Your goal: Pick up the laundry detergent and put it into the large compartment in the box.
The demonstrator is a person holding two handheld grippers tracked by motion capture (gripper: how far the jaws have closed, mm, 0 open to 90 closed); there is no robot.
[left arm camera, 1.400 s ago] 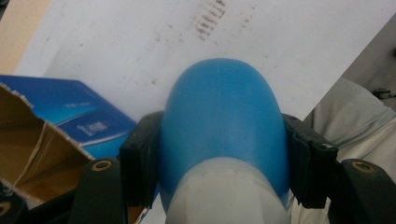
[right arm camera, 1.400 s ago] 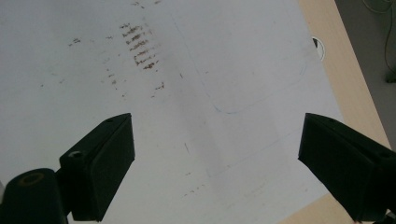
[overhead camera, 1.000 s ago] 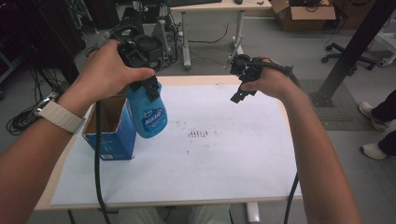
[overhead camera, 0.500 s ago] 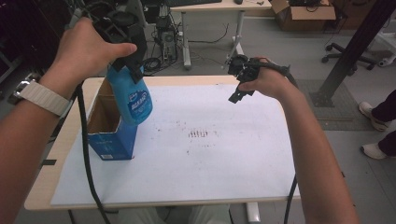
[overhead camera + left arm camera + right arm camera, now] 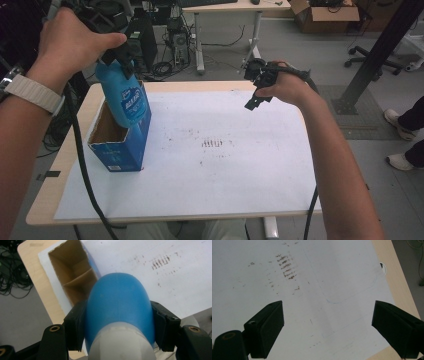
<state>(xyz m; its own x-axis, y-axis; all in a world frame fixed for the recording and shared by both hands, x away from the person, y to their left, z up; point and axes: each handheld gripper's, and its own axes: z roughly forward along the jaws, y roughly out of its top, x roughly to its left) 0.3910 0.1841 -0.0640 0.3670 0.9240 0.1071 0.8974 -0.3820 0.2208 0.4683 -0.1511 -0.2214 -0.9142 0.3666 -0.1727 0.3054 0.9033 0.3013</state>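
High view shows the left gripper (image 5: 117, 50) holding a blue bottle (image 5: 122, 97) by its upper part, above the open top of a blue carton (image 5: 125, 150) that stands at the left of the white sheet (image 5: 225, 175) covering the table (image 5: 45, 210). The bottle is rounded, plain blue, with a label of white lettering too small to read; its lower end hangs at the carton's mouth, and whether it touches the rim cannot be told. The person's left hand (image 5: 70, 40) covers most of that gripper.

Left gripper view looks down the bottle (image 5: 120, 307): the black jaws are clamped against both its sides, a pale collar sits at its near end, and the carton (image 5: 72, 282) lies beyond, brown inside with a divider across it. The bottle's bulk hides its own far end and part of the carton.

Right gripper (image 5: 257, 87) hangs over the far side of the sheet; in the right gripper view its jaws stand wide apart with nothing between them, above the stained paper (image 5: 312, 290).
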